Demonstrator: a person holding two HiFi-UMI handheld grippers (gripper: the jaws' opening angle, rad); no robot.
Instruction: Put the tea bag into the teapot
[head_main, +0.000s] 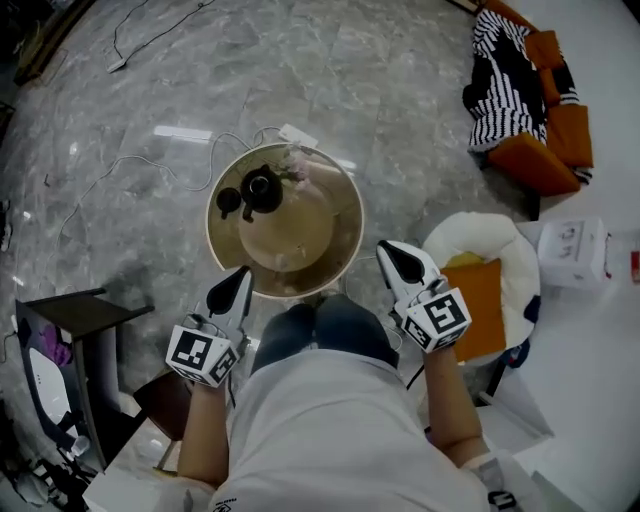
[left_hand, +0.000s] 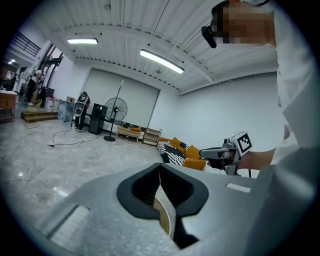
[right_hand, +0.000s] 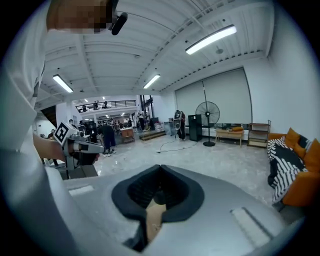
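Observation:
A black teapot (head_main: 263, 190) stands on the far left part of the round tan table (head_main: 330, 250), with its small black lid (head_main: 229, 201) lying just left of it. A pale pinkish item (head_main: 297, 166) lies behind the teapot; I cannot tell whether it is the tea bag. My left gripper (head_main: 243, 273) hovers at the table's near left edge, jaws shut and empty. My right gripper (head_main: 386, 251) is held just off the table's near right edge, also shut with nothing in it. In each gripper view the dark pads (left_hand: 150, 187) (right_hand: 172, 192) meet and the table edge shows below them.
The person's knees (head_main: 320, 330) are against the table's near edge. A white round chair with an orange cushion (head_main: 490, 275) stands at the right and a dark side table (head_main: 80, 315) at the left. Cables (head_main: 120, 165) run over the marble floor. A sofa (head_main: 530, 90) is at the far right.

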